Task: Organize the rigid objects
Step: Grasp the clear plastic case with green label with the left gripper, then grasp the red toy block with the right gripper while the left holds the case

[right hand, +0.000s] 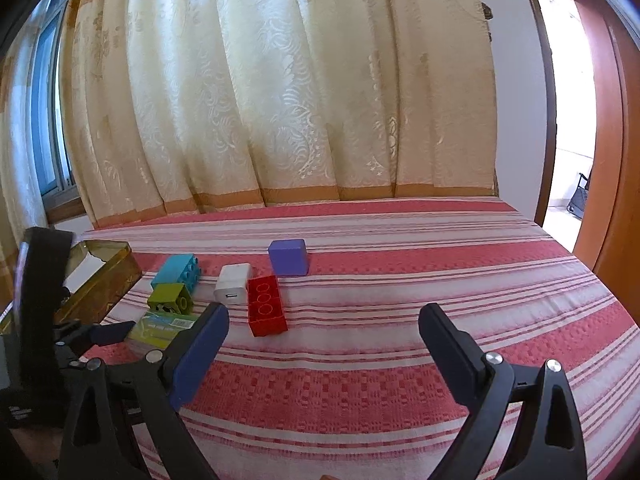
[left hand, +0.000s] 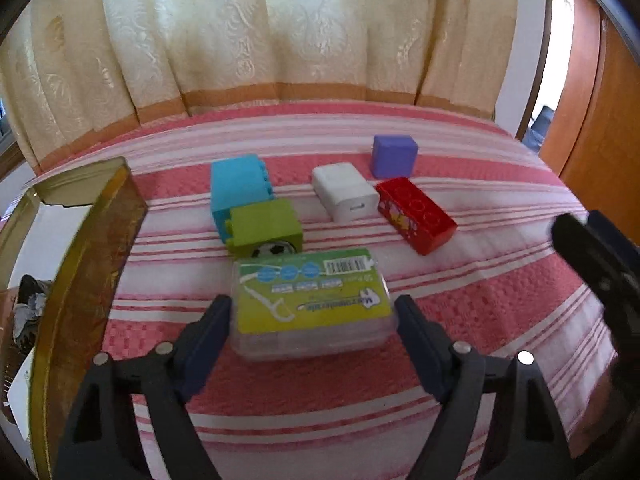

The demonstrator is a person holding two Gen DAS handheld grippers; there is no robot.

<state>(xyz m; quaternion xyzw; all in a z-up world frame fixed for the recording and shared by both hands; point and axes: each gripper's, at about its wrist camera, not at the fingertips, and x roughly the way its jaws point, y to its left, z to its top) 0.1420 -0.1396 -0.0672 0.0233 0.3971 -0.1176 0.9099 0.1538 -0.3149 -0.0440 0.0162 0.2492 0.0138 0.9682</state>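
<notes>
Left gripper (left hand: 314, 312) pinches barcode-labelled floss-pick box (left hand: 312, 300), print blurred; right gripper (right hand: 322, 324) spread.

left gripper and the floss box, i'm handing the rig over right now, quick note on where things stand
Left gripper: jaws either side of the floss pick box, pads close against it, grip not confirmed.
Right gripper: open, empty, over the bedspread.
Loose on the bed: blue brick, green brick, white charger, red brick, purple cube.
Gold box: at left, open.
Nothing visibly packed yet.
</notes>
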